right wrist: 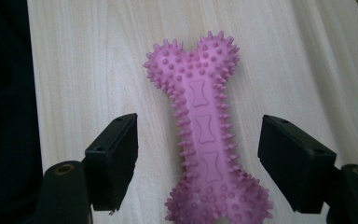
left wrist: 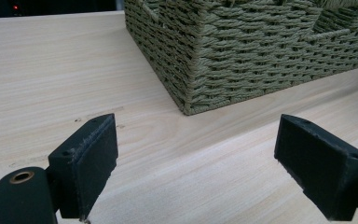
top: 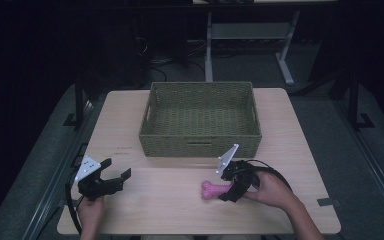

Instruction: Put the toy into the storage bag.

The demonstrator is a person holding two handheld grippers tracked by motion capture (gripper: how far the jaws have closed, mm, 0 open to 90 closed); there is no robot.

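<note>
Currently: right claw straddling pink bone, no contact

Right claw (right wrist: 198, 158) is spread, jaws on either side of the pink spiked bone toy (right wrist: 204, 135), gaps visible on both sides, pads not touching it. Toy lies flat on the counter (top: 170, 200), just in front of the woven basket (top: 200, 142). Left claw (top: 116, 176) is spread wide with nothing between the jaws, near the counter's left front edge, well apart from the toy.

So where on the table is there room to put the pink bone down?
The table is bare between the left gripper and the pink bone, and along its left edge beside the basket. The basket's inside looks empty too. It is crowded only around the right gripper, whose jaws straddle the bone.
</note>
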